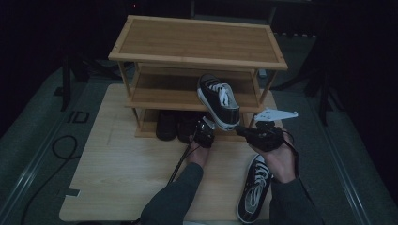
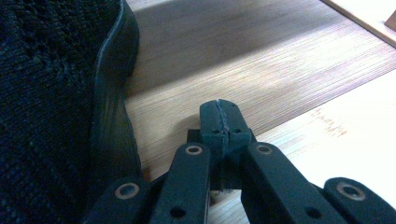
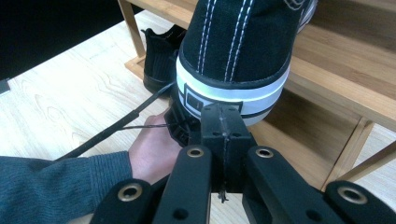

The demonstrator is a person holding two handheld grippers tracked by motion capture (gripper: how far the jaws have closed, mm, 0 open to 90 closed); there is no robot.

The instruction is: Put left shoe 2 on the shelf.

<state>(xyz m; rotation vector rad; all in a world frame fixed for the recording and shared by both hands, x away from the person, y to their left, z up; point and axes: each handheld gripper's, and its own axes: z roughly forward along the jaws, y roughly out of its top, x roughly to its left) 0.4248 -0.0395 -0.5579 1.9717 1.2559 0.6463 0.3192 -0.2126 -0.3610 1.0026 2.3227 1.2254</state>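
A black-and-white sneaker [image 1: 218,101] rests on the middle shelf of a wooden shoe rack [image 1: 197,61], its heel hanging over the front edge. In the right gripper view that heel [image 3: 238,46] sits just above and ahead of my right gripper [image 3: 223,114], which is shut with nothing between its jaws; whether it touches the white rubber I cannot tell. My left gripper [image 2: 223,114] is shut and empty too, low over the bottom shelf [image 2: 233,60] beside a black knit shoe [image 2: 46,116]. From above, the left gripper [image 1: 201,126] and right gripper [image 1: 240,129] flank the heel.
The matching sneaker [image 1: 253,187] lies on the pale wooden board [image 1: 122,173] by my right forearm. Two dark shoes [image 1: 166,125] stand on the bottom shelf. A black cable [image 1: 180,164] trails back from the left gripper. Rack posts [image 3: 133,28] border the shelf openings.
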